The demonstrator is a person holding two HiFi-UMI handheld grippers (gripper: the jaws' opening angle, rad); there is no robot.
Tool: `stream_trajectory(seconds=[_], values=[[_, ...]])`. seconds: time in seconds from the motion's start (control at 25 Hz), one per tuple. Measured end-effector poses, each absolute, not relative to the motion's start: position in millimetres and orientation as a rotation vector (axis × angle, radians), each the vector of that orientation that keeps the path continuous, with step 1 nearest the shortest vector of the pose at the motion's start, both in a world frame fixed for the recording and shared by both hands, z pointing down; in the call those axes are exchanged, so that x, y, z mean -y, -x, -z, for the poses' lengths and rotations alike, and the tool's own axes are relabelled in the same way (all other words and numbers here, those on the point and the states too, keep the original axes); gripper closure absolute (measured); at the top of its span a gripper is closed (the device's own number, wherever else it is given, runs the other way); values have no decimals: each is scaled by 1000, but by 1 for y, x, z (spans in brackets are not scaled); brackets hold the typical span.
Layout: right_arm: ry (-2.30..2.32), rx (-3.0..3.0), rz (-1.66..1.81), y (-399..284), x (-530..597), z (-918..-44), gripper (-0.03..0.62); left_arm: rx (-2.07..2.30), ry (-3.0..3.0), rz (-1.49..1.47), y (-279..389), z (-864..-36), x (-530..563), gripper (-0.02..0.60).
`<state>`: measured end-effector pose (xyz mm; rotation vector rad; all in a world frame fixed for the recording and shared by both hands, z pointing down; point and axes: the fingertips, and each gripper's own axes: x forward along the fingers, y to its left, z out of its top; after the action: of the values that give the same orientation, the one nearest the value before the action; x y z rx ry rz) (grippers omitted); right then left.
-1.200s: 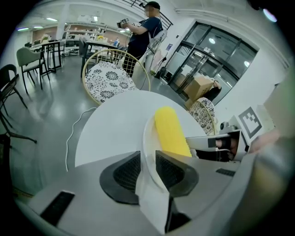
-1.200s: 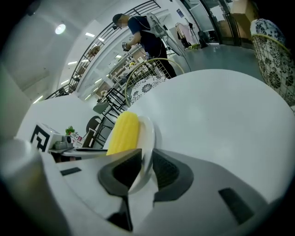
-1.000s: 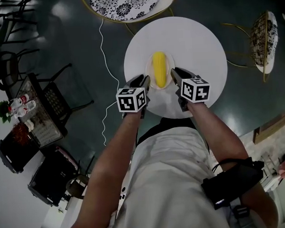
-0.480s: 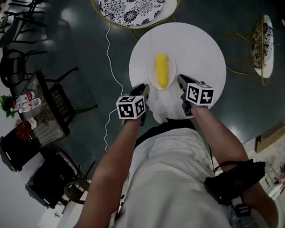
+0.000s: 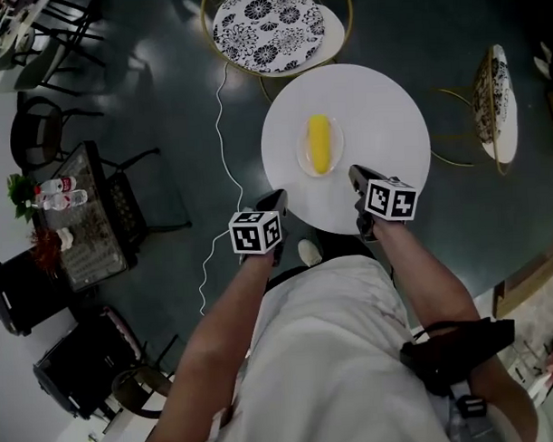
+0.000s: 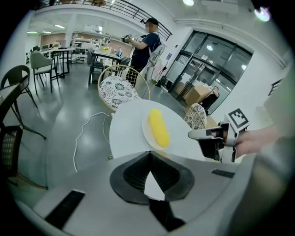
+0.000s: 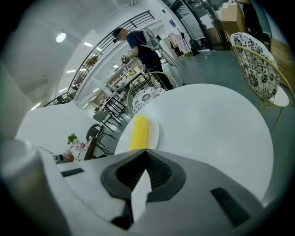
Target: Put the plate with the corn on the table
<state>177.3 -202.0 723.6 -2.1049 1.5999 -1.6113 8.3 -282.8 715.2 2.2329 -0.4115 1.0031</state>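
**Plate and corn lying on the round desk; both tools closed and empty**

The left tool [image 5: 278,199] and the right tool [image 5: 355,174] are held at the near edge of the white round desk [image 5: 381,112], one to each side. Each has its two jaws brought together at the tips, with nothing between them. The plate [image 5: 303,158] lies flat near the middle of the desk, ahead of both tools and touching neither. The yellow corn [image 5: 320,143] rests lengthwise on the plate, its long axis running away from the tools. Seen from the left tool, the plate is ahead and slightly to the right. Seen from the right tool, it is ahead and to the left. A patterned chair [image 5: 269,21] stands beyond the desk, past the plate. A second chair [image 5: 491,95] stands to the outer side of the right tool. A white cable [image 5: 221,127] trails across the floor on the outer side of the left tool.
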Motion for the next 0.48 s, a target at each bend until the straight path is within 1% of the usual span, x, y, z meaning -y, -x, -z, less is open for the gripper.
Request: stream_trajectory(seconds=[0.24,0.48], values=[[2093,-1622,1587,-147,178,-702,586,407,-2267,-928,27,-690,260,574],[2090,-1652,1554,-126,167,-683,586,311,-2379,-933,42,-671,232,574]])
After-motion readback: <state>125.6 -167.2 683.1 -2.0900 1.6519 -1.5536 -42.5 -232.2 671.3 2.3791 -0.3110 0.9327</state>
